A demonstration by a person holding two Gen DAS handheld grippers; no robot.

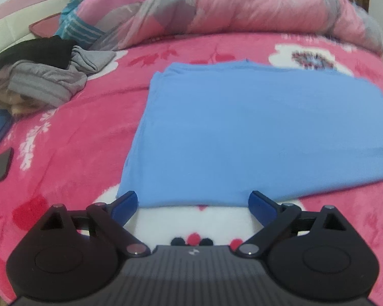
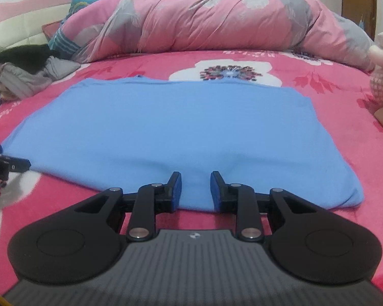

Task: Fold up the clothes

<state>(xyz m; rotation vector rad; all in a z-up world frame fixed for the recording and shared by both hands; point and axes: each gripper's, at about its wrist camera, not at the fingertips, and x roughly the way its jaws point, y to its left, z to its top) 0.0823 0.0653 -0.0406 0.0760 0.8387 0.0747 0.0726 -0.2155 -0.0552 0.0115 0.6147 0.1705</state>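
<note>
blue garment (image 2: 166, 127) flat mid-bed on pink blanket (image 2: 319, 81) | soft, light, limp, will sag | left gripper (image 1: 192, 204) fingers wide apart at near-left hem | right gripper (image 2: 195, 188) fingers slightly apart over near edge, nothing pinched | take near corners.

We see our left gripper (image 1: 193, 205), jaws spread wide and empty, just short of the near edge of the folded blue garment (image 1: 255, 132) on the pink blanket (image 1: 71, 153). Left of the garment, well apart, sits a grey-and-black clothes pile (image 1: 43, 76); beyond it, a rolled quilt (image 1: 229, 7).
</note>
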